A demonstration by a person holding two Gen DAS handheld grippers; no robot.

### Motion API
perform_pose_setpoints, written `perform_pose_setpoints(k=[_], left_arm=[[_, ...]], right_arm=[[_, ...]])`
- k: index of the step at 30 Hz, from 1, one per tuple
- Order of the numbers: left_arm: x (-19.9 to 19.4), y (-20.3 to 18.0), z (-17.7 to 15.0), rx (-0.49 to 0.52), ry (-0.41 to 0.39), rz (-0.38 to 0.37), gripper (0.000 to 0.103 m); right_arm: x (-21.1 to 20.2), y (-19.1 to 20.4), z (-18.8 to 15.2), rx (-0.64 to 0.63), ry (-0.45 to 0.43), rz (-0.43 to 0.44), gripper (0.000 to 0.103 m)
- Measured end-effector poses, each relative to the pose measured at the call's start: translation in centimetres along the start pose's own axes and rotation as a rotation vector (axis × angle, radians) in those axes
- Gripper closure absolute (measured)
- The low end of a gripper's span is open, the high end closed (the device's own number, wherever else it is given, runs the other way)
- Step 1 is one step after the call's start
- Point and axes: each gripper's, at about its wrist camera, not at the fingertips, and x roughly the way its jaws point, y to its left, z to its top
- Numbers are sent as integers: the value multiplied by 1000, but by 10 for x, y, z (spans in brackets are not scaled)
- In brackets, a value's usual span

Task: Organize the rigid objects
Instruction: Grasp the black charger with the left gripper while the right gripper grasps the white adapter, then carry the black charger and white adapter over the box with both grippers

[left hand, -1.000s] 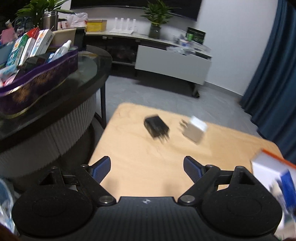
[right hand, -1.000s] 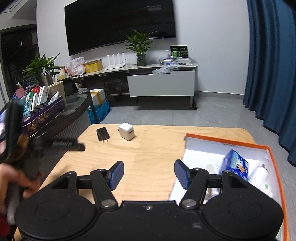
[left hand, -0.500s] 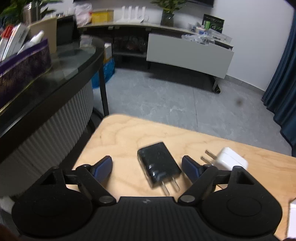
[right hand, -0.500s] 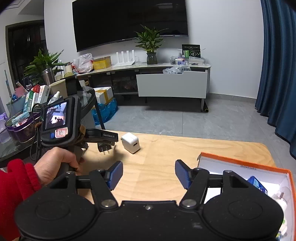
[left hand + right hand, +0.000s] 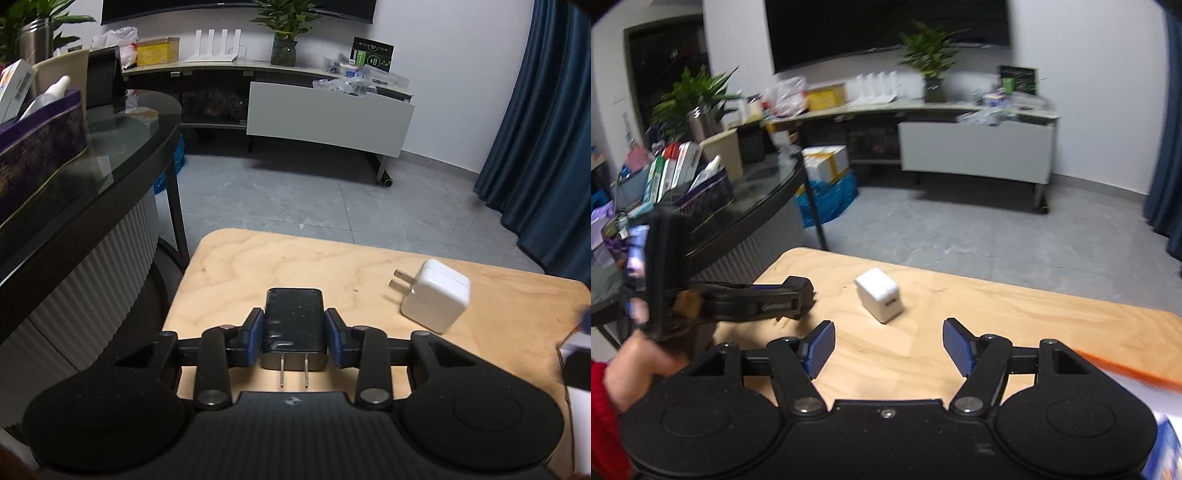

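My left gripper is shut on a black plug adapter, its two prongs pointing back at the camera, at the wooden table's left end. A white plug adapter lies to its right, prongs to the left. In the right wrist view my right gripper is open and empty, just short of the white adapter. The left gripper shows there at the left, held by a hand in a red sleeve. An orange-rimmed box's edge shows at the right.
A dark round glass table with a purple basket of boxes and bottles stands left of the wooden table. A TV console with plants and clutter stands at the far wall. Blue curtains hang at the right.
My left gripper moved forward over the black adapter and shut on it. My right gripper moved left toward the white adapter; the orange box slid to the edge of its view.
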Motion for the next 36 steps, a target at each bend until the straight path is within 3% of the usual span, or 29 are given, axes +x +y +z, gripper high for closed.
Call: perform_pose_setpoints(k=[5,11,12,13,14,15,17,24,36], left_arm=[[-12,-3,-4,40,-26,1,67],[-8,-2,-4,35,-30,-25,67],[-7,-2,-4,33,-30,-25,67],[-6,-2,-4,32,-29,-25,67],[-6,-1,-5,30,-29,-25,67],[-5,-1,-5,30,-27,-25,67],[-7,-2,-6,30,-27,-26,67],[-30,-13,-8,48,-43,-48,67],[-111,-79,-29,116,-88,-131,67]], right_arm=[[52,9,13,-89,46,16,25],[99,7,24,-100,99,45,29],[105,7,24,-98,111,54,32],[110,7,25,-96,120,60,41],[112,8,24,-100,124,57,59],[113,9,24,-101,129,61,67],[109,11,23,-94,119,52,68],[59,17,18,-54,63,17,68],[-105,6,-25,61,-87,-143,68]])
